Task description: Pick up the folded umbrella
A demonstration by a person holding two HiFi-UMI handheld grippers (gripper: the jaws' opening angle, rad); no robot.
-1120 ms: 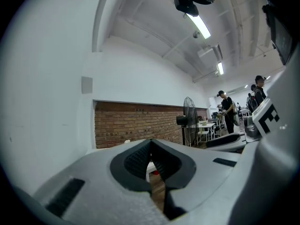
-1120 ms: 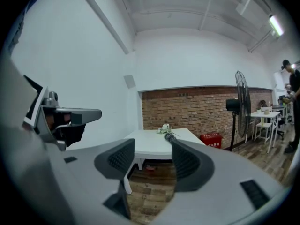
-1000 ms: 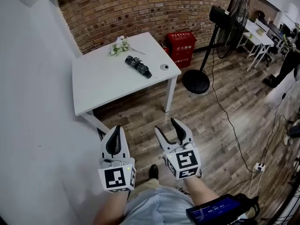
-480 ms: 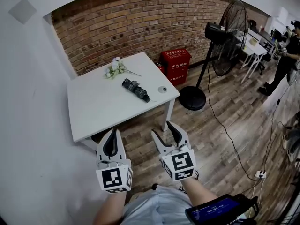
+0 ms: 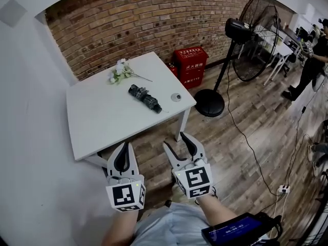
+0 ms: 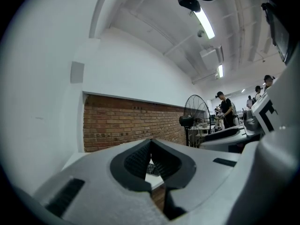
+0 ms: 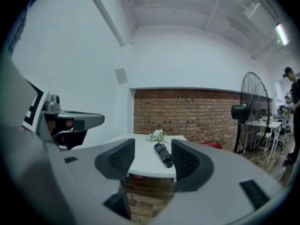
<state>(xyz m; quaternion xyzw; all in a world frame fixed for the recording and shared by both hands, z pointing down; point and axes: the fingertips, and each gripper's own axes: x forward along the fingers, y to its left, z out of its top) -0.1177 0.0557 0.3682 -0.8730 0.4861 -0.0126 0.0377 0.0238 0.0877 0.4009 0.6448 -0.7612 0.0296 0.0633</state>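
The folded umbrella (image 5: 144, 98), dark and short, lies on the white table (image 5: 97, 122) near its right half. Between the right gripper's jaws, the umbrella (image 7: 163, 154) shows far off. Both grippers hang over the wooden floor, short of the table's near edge, and neither touches the umbrella. My left gripper (image 5: 124, 147) has its tips together with nothing between them; its jaws (image 6: 150, 142) meet at the tips. My right gripper (image 5: 177, 141) stands open and empty, pointing at the table (image 7: 145, 161).
A bunch of white flowers (image 5: 120, 72) and a small round object (image 5: 176, 97) also lie on the table. A standing fan (image 5: 249, 29) with a round base (image 5: 211, 95), a red box (image 5: 191, 59) and a floor cable (image 5: 246, 132) are at the right. A person (image 5: 307, 65) stands far right.
Both grippers have come closer to the table, which now sits lower and further left in the head view. The jaws stand as before.
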